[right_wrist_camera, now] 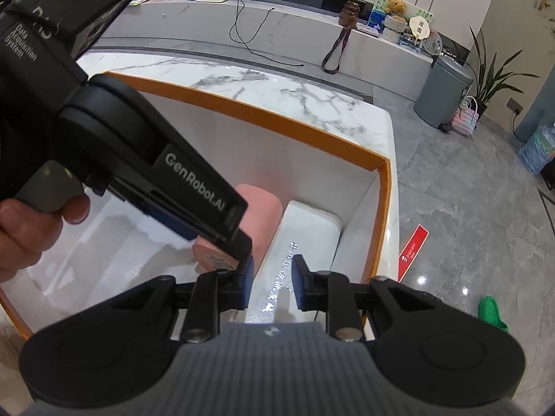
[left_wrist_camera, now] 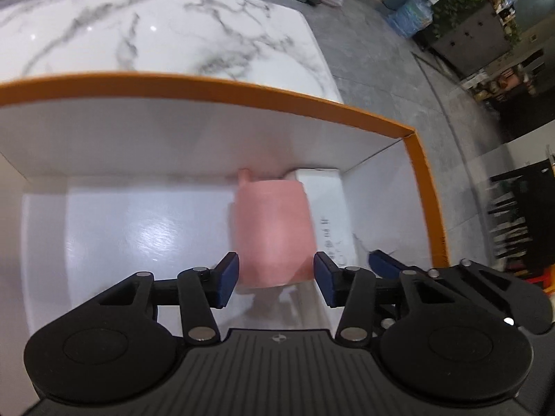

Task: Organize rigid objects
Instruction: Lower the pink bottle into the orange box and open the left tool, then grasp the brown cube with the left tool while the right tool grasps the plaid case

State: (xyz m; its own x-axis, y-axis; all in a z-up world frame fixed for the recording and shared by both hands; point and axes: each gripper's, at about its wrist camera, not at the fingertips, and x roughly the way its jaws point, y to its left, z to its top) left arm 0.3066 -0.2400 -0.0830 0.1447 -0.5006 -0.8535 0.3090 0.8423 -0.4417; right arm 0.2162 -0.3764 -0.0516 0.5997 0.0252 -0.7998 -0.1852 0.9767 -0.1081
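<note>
Nearest: left gripper [left_wrist_camera: 275, 279], jaws part open around the near end of the pink cylinder [left_wrist_camera: 274, 228]; whether the pads press on it cannot be told. Right gripper [right_wrist_camera: 272, 282], jaws narrow, nothing between them, poised over the white box [right_wrist_camera: 305, 239].

Next: cylinder lying on its side just beside the white box, both inside the orange-edged carton [left_wrist_camera: 242, 90], at its right end.

Beyond: marble table [left_wrist_camera: 156, 31].

Progress, judged: two items stowed; remainder of carton bare; further items not visible.
</note>
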